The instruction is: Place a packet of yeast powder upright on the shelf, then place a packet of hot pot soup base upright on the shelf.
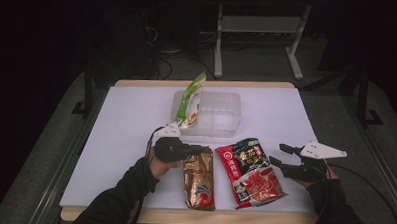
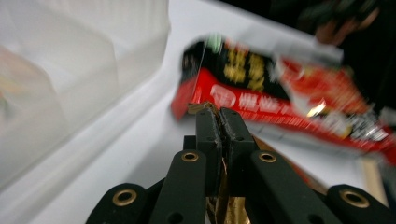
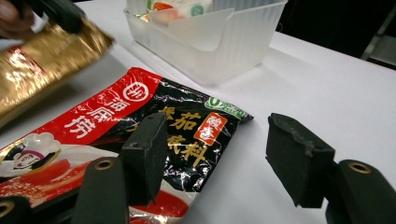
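A: Where is the gold packet (image 1: 199, 177)?

B: On the white table (image 1: 125, 139), near the front edge, lengthwise from 12 to 6 o'clock in the high view. Its far end is at the left gripper (image 1: 197, 150), which comes in from about 9 o'clock.

A: Is that gripper gripping it?

B: Yes. In the left gripper view the two black jaws are pressed together with a thin gold edge of the packet (image 2: 223, 193) pinched between them, and a crumpled corner pokes out past the tips at 12 o'clock. In the right gripper view the packet's held end looks tilted up off the table.

A: What lies beside it?

B: A red and black sauce packet (image 1: 250, 173) at 3 o'clock of the gold one, just beside it. A clear plastic bin (image 1: 221, 113) sits at 12 o'clock, with a green and white bag (image 1: 191, 104) standing in its left part.

A: And the right gripper (image 1: 280, 155)?

B: Its jaws stand apart with nothing between them. It hovers at 3 o'clock of the red and black packet, tips pointing toward it. In the right gripper view that packet (image 3: 140, 135) lies under and beyond the jaws; I cannot tell whether they touch it.
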### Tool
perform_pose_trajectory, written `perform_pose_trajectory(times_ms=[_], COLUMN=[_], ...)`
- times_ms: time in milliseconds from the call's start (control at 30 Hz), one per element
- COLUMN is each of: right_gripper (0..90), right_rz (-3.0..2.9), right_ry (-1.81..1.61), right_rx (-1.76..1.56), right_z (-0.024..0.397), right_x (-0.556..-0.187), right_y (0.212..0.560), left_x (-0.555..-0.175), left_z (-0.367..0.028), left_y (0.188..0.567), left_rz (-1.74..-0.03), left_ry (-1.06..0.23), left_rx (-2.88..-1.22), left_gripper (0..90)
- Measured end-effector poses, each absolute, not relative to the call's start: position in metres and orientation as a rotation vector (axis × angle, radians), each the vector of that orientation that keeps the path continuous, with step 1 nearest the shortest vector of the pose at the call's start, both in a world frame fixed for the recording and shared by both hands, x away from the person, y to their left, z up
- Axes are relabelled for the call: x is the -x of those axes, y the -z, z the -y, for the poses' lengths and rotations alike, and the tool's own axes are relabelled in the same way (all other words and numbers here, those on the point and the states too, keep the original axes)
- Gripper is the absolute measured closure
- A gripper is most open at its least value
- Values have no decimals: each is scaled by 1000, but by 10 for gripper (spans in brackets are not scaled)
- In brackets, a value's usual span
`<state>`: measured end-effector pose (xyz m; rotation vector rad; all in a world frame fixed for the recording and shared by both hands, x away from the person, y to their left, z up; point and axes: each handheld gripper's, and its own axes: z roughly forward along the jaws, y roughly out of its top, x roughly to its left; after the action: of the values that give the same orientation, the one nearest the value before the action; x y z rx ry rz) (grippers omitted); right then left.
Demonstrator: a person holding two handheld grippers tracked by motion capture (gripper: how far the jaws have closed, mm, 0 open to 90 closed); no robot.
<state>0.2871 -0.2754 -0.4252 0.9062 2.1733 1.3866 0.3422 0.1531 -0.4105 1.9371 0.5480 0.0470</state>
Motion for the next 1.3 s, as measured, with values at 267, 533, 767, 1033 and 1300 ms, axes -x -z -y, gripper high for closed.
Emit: perform_pose_trajectory(times_ms=[267, 533, 767, 1033, 1300], right_gripper=[381, 381, 381, 381, 381], right_rz=[-2173, -2164, -2157, -2152, -2152], right_ry=[-1392, -1383, -1380, -1385, -1387], right_rx=[-899, -908, -918, -922, -924], right_z=[273, 273, 275, 275, 274], right_x=[-291, -293, -293, -294, -293], right_y=[424, 425, 425, 425, 426], left_x=[-335, -330, -324, -321, -326], left_z=[-174, -187, -192, -194, -194], left_y=[389, 373, 360, 353, 350], left_rz=[-570, -568, -566, -563, -596], left_ry=[-93, -110, -141, -160, -183], left_rx=[-1821, -1730, -1658, -1615, -1578], left_gripper=[874, 875, 875, 875, 875])
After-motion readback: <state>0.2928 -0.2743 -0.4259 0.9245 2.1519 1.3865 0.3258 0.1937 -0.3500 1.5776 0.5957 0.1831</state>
